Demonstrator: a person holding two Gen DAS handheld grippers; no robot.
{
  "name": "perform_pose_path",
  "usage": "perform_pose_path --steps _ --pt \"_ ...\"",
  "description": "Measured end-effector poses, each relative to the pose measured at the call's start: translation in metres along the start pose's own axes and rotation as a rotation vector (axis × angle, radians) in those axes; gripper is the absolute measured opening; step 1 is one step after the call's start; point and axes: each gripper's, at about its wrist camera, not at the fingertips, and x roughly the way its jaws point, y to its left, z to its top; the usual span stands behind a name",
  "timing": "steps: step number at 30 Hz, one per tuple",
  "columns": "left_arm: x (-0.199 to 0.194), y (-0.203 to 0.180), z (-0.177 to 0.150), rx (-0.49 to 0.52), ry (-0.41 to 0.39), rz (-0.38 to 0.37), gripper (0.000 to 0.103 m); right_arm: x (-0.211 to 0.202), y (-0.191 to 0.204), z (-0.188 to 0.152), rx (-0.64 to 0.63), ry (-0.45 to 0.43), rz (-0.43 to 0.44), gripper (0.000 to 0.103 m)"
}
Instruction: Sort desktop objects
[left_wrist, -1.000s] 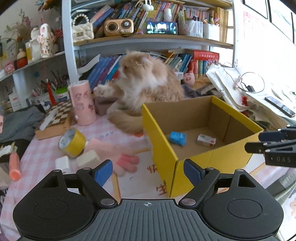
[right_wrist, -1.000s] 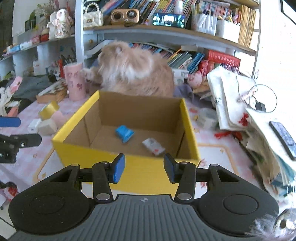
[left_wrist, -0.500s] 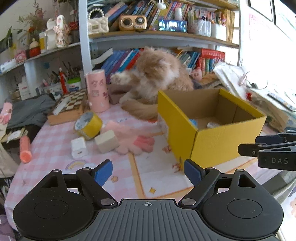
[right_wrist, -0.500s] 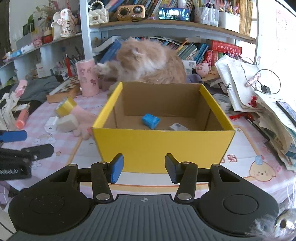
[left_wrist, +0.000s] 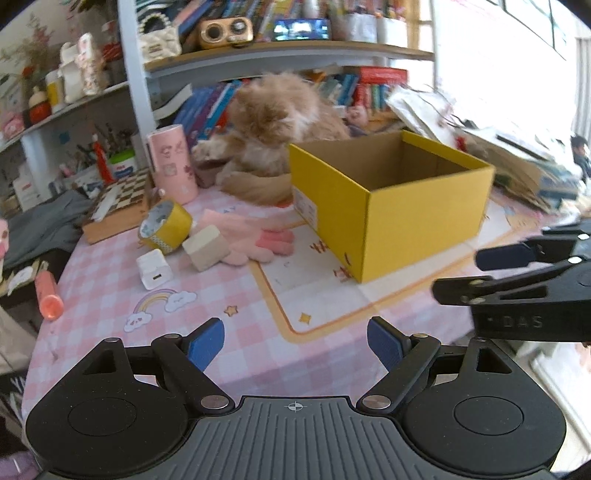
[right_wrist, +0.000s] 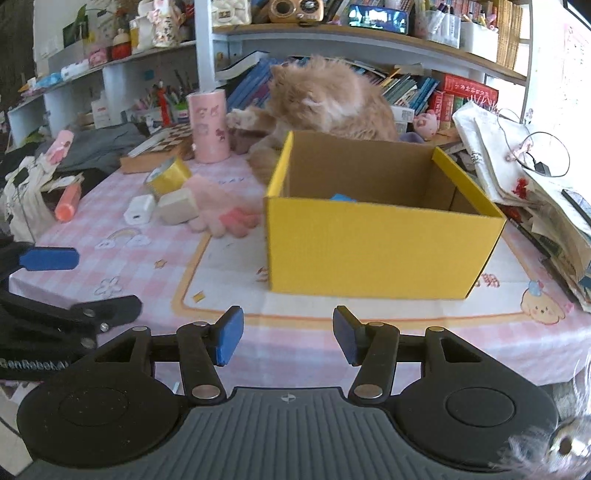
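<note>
Cardboard box (right_wrist: 380, 247) (yellow, rectangular) sits before the empty, spread left gripper (left_wrist: 295, 341) and right gripper (right_wrist: 288, 336).

Looks along the right gripper (right_wrist: 288, 338), jaws parted and empty, above the near table (right_wrist: 295, 332) edge. Faces a yellow box (right_wrist: 380, 247) with a blue item (right_wrist: 343, 197) peeking inside. Shows a cat (right_wrist: 328, 103) behind it, a pink glove (right_wrist: 218, 214), white charger (right_wrist: 138, 209), beige block (right_wrist: 178, 206) and yellow tape roll (right_wrist: 168, 179) to its left. Catches the left gripper (right_wrist: 59, 280) at the left edge.

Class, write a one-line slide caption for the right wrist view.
Open right gripper faces a yellow box; a cat sits behind.
</note>
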Motion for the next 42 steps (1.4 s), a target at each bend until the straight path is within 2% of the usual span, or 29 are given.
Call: perform_pose_path --steps 4,12,17,32,42 --pt "-0.008 0.003 -0.011 0.025 0.011 -0.007 0.087 -0.002 0.016 -0.008 -0.003 0.016 0.017 0.052" --pt "-0.019 0.035 -0.03 -0.088 0.045 0.037 0.087 0.001 0.051 -0.015 -0.063 0.031 0.037 0.053" --pt "-0.024 0.039 -0.035 -0.113 0.048 0.043 0.087 0.001 0.066 -0.018 -0.111 0.021 0.047 0.053" --pt "-0.024 0.057 -0.046 -0.222 0.044 0.097 0.087 0.002 0.072 -0.019 -0.139 0.031 0.039 0.053" --pt "-0.017 0.062 -0.045 -0.223 0.039 0.105 0.087 0.007 0.073 -0.017 -0.151 0.03 0.035 0.054"
